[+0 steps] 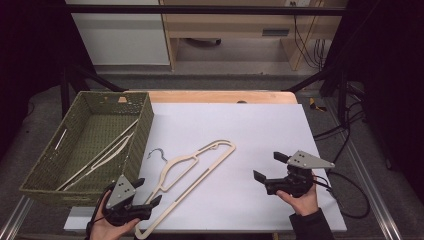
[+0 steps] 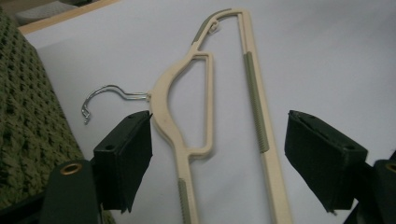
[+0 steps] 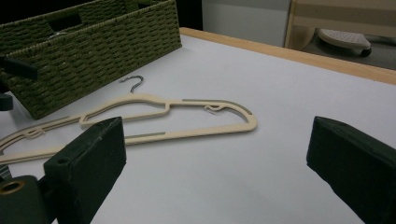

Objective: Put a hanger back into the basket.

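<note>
The cream hanger (image 1: 192, 172) lies flat on the white surface (image 1: 260, 130), just beside the green basket (image 1: 47, 170) at the left edge. The left hand-held gripper (image 1: 148, 192) straddles its lower end, jaws wide, gripping nothing. The right hand-held gripper (image 1: 267, 167) stands open and empty near the right edge.

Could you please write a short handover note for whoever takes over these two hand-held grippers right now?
Left hand-held gripper: open, jaws either side of the cream hanger on the white table, not gripping it.
Right hand-held gripper: open, empty, right of the hanger.
Done: one hanger already lies in the green woven basket.
Left: probably grasp the table hanger and put it in the basket.
</note>
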Demonstrator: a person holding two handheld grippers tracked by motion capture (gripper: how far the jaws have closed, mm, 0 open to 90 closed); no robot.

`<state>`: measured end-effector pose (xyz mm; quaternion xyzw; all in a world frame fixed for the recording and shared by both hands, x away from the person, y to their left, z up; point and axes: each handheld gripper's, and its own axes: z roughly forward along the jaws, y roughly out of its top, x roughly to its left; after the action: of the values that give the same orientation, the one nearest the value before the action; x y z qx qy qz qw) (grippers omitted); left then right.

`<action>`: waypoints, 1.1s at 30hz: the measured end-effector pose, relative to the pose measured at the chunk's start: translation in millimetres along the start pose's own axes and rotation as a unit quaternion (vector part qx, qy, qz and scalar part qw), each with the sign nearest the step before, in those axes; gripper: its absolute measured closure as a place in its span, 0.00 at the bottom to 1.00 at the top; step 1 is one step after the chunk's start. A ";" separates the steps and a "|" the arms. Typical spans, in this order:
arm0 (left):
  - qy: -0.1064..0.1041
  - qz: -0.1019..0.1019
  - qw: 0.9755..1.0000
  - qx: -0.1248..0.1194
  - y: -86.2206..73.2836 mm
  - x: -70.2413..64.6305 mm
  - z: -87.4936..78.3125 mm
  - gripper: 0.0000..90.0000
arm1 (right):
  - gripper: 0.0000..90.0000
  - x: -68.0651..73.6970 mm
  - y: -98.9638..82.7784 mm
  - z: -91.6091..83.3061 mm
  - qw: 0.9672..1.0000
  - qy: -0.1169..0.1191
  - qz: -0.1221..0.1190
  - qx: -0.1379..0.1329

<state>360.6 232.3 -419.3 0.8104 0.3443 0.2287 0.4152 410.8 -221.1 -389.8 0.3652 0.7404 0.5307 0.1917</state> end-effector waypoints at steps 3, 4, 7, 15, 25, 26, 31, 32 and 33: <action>-0.016 -0.006 1.000 0.002 -0.4 -3.2 1.9 0.32 | 0.06 0.5 -0.7 0.9 1.000 0.001 -0.002 0.003; -0.015 -0.002 1.000 0.007 -1.2 -4.5 3.2 0.32 | 0.06 1.0 -0.8 1.0 1.000 0.002 -0.002 0.003; -0.019 -0.004 1.000 0.023 -5.1 -6.2 10.3 0.36 | 0.06 1.8 -1.4 -0.9 1.000 0.004 -0.001 0.003; 0.019 -0.033 0.996 0.084 -19.3 -1.6 32.0 0.45 | 0.06 2.2 -2.7 1.1 1.000 0.005 -0.004 0.008; 0.070 -0.035 0.989 0.125 -26.6 -3.0 45.4 0.56 | 0.07 2.7 -3.3 2.7 1.000 0.007 -0.006 0.011; 0.077 -0.032 0.988 0.130 -26.9 -3.1 46.5 0.57 | 0.07 2.6 -3.5 2.8 1.000 0.008 -0.007 0.012; 0.075 -0.054 0.986 0.141 -28.7 -2.3 49.9 0.64 | 0.07 2.9 -3.8 3.5 1.000 0.010 -0.008 0.015; 0.076 -0.058 0.986 0.140 -28.6 -2.2 50.1 0.65 | 0.07 2.8 -3.9 3.5 1.000 0.010 -0.009 0.016; 0.072 -0.064 0.985 0.142 -28.7 -1.5 50.1 0.66 | 0.07 2.8 -3.9 3.5 1.000 0.010 -0.009 0.016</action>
<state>382.0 217.4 -470.9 0.8192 0.4530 0.2078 0.2836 410.0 -217.5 -394.3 0.3562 0.7539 0.5209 0.1831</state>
